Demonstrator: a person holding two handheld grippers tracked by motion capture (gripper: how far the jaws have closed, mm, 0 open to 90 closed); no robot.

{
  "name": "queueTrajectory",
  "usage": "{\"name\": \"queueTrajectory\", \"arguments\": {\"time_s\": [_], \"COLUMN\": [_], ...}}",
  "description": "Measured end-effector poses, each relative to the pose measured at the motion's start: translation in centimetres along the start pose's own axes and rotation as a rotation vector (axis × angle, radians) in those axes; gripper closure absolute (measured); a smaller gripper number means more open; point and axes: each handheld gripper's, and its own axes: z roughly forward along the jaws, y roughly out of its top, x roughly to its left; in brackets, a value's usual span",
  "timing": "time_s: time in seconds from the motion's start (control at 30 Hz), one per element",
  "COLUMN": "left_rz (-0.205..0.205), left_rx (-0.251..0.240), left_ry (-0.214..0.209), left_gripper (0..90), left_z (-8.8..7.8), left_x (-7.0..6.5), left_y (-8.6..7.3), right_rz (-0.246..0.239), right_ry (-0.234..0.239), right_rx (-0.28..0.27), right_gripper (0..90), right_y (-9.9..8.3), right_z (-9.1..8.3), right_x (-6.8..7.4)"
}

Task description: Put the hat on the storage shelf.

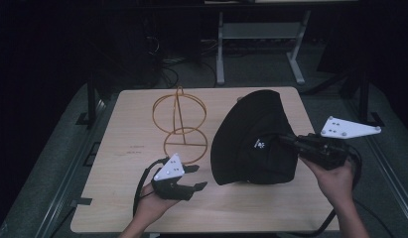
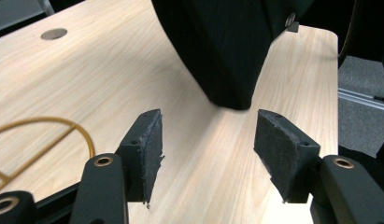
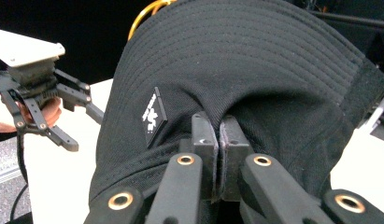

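Observation:
A black bucket hat (image 1: 251, 134) with a small white logo patch is held up over the right half of the wooden table (image 1: 122, 148), its lower edge near the tabletop. My right gripper (image 1: 282, 140) is shut on a fold of the hat (image 3: 255, 60), and its jaws (image 3: 220, 133) pinch the cloth just right of the patch. My left gripper (image 1: 200, 177) stands open near the table's front, left of the hat, with nothing between its pads (image 2: 208, 140). The hat's edge (image 2: 217, 46) hangs beyond them. The left gripper (image 3: 87, 130) also shows in the right gripper view.
A gold wire stand (image 1: 180, 126) with two rings stands at the table's middle back, just behind my left gripper; part of its base ring (image 2: 63, 126) lies left of the jaws. A grey metal frame (image 1: 256, 34) stands on the floor behind the table.

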Motion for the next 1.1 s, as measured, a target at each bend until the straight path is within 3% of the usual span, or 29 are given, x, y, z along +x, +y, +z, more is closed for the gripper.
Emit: {"name": "queueTrajectory", "arguments": {"time_s": [0.03, 0.2, 0.43, 0.5, 0.7, 0.77, 0.83, 1.03, 1.07, 1.1], "left_rz": [-0.004, -0.005, -0.012, -0.018, -0.024, -0.022, -0.014, -0.006, 0.019, 0.019], "left_rx": [0.008, -0.004, 0.0, -0.002, -0.016, -0.02, -0.018, -0.025, -0.018, -0.018], "left_ry": [0.002, 0.006, -0.002, -0.001, 0.013, 0.015, 0.015, -0.001, -0.002, -0.002], "left_gripper": [40.0, 37.7, 34.3, 34.1, 33.3, 33.3, 33.1, 32.4, 32.4, 32.4], "left_z": [-0.3, -0.6, -1.2, -1.3, -1.8, -1.8, -1.9, -1.5, -1.5, -1.5], "left_x": [0.0, 0.1, 0.0, -0.1, 0.2, 0.2, 0.3, 0.0, -0.1, -0.1], "left_y": [-0.3, -0.8, -1.4, -1.6, -2.1, -2.2, -2.3, -2.3, -2.3, -2.3], "right_rz": [-0.014, -0.031, -0.07, -0.073, -0.115, -0.116, -0.141, -0.155, -0.156, -0.156], "right_ry": [0.008, 0.029, 0.076, 0.079, 0.111, 0.117, 0.138, 0.159, 0.173, 0.173], "right_rx": [-0.01, -0.019, 0.0, 0.004, 0.016, 0.022, 0.034, 0.047, 0.05, 0.05], "right_gripper": [87.3, 87.3, 87.3, 87.3, 87.3, 87.3, 87.3, 87.2, 87.2, 87.2], "right_y": [1.1, 3.0, 7.1, 7.4, 11.0, 11.4, 13.2, 15.1, 15.8, 15.8], "right_z": [0.0, 0.2, 1.5, 1.7, 3.9, 4.2, 5.6, 7.9, 9.0, 9.0], "right_x": [0.1, 0.1, 0.2, 0.3, 1.0, 1.1, 1.6, 2.1, 2.3, 2.3]}}
